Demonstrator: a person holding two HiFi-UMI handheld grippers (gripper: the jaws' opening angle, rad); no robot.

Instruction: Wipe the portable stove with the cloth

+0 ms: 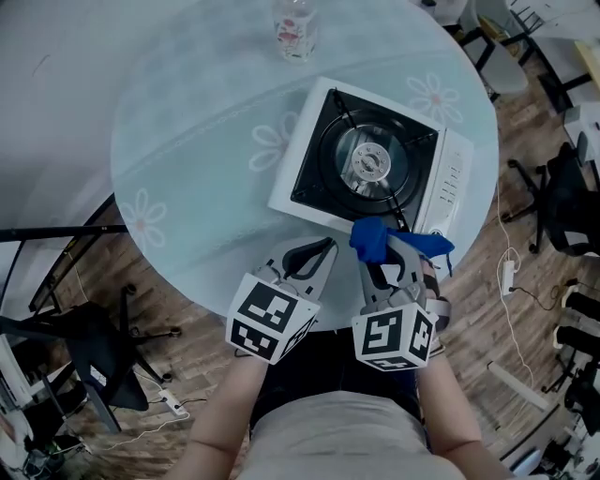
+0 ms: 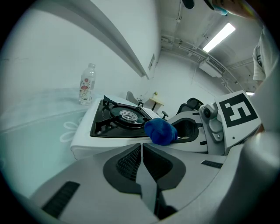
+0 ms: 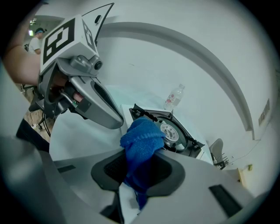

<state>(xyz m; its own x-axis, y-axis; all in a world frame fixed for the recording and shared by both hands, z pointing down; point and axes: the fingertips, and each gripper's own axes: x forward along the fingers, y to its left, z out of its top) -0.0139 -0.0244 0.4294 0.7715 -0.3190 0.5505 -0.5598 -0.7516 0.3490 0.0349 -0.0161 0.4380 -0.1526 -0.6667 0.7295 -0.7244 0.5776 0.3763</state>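
A white portable stove (image 1: pixel 309 148) with a black top and a round burner (image 1: pixel 369 162) sits on the round glass table (image 1: pixel 197 169). It also shows in the left gripper view, stove (image 2: pixel 87 133), and in the right gripper view, stove (image 3: pixel 175 131). My right gripper (image 1: pixel 380 246) is shut on a bunched blue cloth (image 1: pixel 373 239), cloth (image 3: pixel 140 144), held just at the stove's near edge. My left gripper (image 1: pixel 317 251) hovers beside it, left of the cloth (image 2: pixel 160 131), jaws shut with nothing between them.
A clear plastic bottle (image 1: pixel 295 28) stands at the table's far edge, beyond the stove. Chairs (image 1: pixel 89 347) and cables lie on the wooden floor around the table. White flower prints mark the glass.
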